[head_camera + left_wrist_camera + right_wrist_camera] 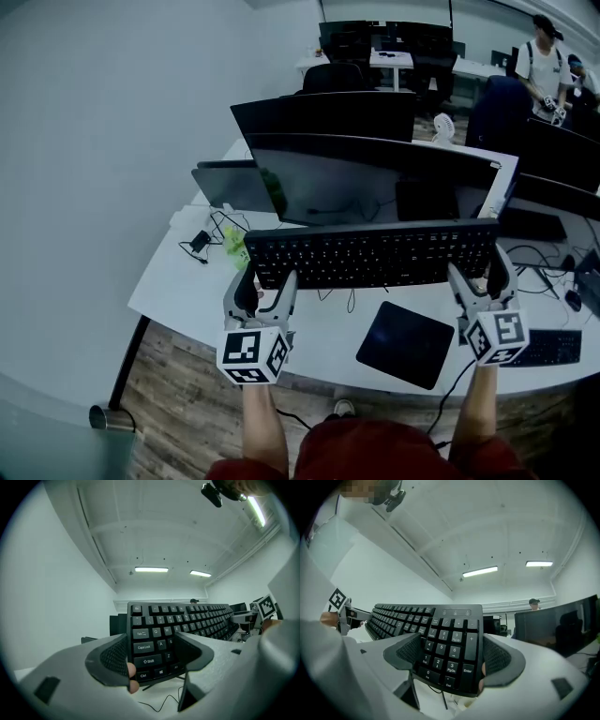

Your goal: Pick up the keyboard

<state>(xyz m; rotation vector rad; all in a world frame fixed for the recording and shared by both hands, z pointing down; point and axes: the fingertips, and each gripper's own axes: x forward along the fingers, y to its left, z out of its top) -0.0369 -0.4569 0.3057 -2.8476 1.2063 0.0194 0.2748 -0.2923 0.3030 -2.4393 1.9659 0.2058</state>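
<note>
A black keyboard (370, 255) appears raised just off a white desk (187, 281), spanning the gap between the left gripper (266, 287), jaws closed down on its Ctrl-and-Shift end, and the right gripper (481, 277), jaws pinching the number-pad end. Long, stiff and probably light, its smooth plastic could slip or twist, so a hold at both ends looks soundest

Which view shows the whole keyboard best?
The head view: the keyboard shows end to end. The left gripper view shows only its Ctrl end, close up; the right gripper view, only its numpad end.
</note>
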